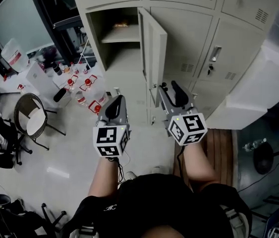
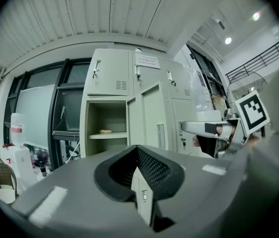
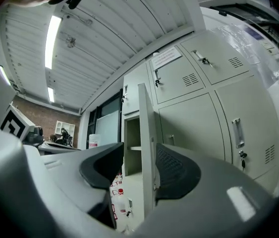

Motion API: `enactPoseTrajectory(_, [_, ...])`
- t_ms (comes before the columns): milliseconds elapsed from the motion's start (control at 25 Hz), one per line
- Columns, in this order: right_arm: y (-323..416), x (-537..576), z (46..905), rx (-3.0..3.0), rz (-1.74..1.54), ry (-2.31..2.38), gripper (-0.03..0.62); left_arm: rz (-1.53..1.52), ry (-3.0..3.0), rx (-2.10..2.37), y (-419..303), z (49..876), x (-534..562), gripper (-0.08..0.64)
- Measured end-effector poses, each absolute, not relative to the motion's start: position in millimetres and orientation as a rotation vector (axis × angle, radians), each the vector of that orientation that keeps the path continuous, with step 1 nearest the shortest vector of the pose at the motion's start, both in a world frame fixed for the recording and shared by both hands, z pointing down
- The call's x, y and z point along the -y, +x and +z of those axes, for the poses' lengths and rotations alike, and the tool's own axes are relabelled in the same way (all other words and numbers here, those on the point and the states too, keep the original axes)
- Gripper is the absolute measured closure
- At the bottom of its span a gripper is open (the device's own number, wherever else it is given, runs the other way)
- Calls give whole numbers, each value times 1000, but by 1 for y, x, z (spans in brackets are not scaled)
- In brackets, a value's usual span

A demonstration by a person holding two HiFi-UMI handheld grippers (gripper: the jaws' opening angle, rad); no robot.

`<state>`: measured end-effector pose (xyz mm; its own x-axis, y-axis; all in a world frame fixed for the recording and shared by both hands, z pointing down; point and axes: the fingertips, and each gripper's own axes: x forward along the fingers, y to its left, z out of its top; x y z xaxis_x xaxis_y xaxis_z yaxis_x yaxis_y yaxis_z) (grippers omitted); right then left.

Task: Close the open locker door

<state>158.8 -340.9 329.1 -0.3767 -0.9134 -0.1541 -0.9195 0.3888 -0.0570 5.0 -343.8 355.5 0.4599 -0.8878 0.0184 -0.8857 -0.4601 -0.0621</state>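
Note:
A bank of pale grey lockers [image 1: 194,38] stands in front of me. One middle door [image 1: 153,48] hangs open toward me, edge on, beside its open compartment [image 1: 117,41] with a shelf. My right gripper [image 1: 170,87] is open, close to the door's lower edge. In the right gripper view the door edge [image 3: 146,133] shows in the gap of that gripper [image 3: 139,165], clear of both pads. My left gripper [image 1: 115,94] is shut on nothing, held left of the door below the compartment. In the left gripper view its closed tips [image 2: 137,150] point at the open door [image 2: 149,115].
Several red-capped bottles [image 1: 82,86] stand on the floor left of the lockers. A round chair [image 1: 30,120] is further left. A white box-like ledge [image 1: 258,88] juts out at the right, with a wooden floor strip [image 1: 221,143] below it.

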Motion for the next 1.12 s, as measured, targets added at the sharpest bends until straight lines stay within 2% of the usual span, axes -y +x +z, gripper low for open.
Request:
enactPoseTrajectory(680, [151, 398, 323, -2526, 37, -1717, 414, -66, -2664, -1598, -23, 360, 383, 559])
enactPoseTrajectory(800, [148, 400, 324, -2537, 44, -1734, 482, -70, -2665, -1606, -26, 362, 386, 559])
enactPoseTrajectory(1120, [113, 402, 323, -2613, 84, -1685, 472, -67, -2637, -1674, -42, 368, 392, 558])
